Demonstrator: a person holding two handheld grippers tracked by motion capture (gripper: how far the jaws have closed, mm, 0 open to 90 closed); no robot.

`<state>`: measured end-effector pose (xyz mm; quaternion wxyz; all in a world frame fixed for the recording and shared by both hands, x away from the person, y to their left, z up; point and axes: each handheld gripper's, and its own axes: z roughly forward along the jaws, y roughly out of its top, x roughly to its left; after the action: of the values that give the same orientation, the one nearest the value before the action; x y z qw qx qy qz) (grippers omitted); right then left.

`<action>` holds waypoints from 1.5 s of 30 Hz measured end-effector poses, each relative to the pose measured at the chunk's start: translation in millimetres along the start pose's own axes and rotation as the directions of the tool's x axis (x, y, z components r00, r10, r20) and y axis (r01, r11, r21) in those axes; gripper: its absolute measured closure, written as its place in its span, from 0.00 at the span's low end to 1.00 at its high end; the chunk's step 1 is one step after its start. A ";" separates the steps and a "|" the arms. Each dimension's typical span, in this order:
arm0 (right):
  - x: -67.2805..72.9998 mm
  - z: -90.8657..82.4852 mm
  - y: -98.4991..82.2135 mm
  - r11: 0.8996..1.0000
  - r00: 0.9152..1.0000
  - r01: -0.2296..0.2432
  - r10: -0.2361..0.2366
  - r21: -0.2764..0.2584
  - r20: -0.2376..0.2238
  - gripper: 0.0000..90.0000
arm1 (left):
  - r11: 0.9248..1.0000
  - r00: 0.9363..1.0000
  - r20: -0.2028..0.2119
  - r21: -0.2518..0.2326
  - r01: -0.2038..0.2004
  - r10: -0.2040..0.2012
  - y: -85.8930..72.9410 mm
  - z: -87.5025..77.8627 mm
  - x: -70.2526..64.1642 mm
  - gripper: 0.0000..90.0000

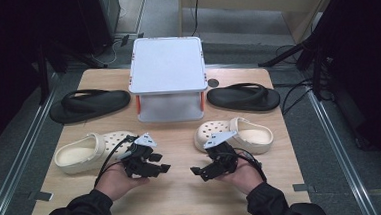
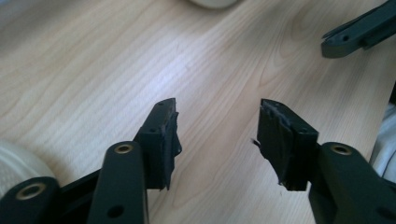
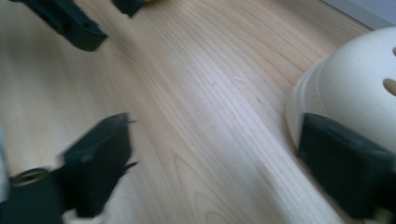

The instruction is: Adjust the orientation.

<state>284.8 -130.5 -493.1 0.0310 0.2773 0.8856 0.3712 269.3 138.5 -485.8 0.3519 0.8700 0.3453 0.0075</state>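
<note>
Four shoes lie on the wooden table (image 1: pixel 184 198), two of each kind, around one white plastic box (image 1: pixel 168 71) that stands at the middle of the far edge. One black flip-flop (image 1: pixel 89 104) lies near the far left corner and the second black flip-flop (image 1: pixel 244 97) near the far right corner, each just beside the box. One cream clog (image 1: pixel 88 151) lies towards the left edge and the second cream clog (image 1: pixel 240 134) towards the right edge, both nearer the person than the flip-flops.

Two hands come in over the near edge, palms turned inward, one gripper in each. The left gripper (image 1: pixel 163 162) sits low over the table just beside the left clog, its jaws pointing across towards the middle; in the left gripper view (image 2: pixel 217 135) they stand well apart with bare wood between them and nothing held. The right gripper (image 1: pixel 196 171) mirrors it beside the right clog, jaws pointing towards the left one, the two sets of tips near each other but apart. In the right gripper view (image 3: pixel 210 168), which is blurred, its jaws are spread wide over bare wood; one jaw appears to lie against the clog's perforated toe (image 3: pixel 355 88), though contact is hard to judge, and nothing is gripped
</note>
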 end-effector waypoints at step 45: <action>-2.0 -8.6 6.7 0.999 0.999 0.034 -0.034 0.004 -0.028 0.49 | 0.999 1.000 0.025 -0.037 -0.008 0.008 -5.4 -25.6 18.2 0.42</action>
<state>287.4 -133.2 -482.7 0.0242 0.2570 0.8913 0.3727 273.3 167.8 -474.1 0.3723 0.8646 0.3373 0.0046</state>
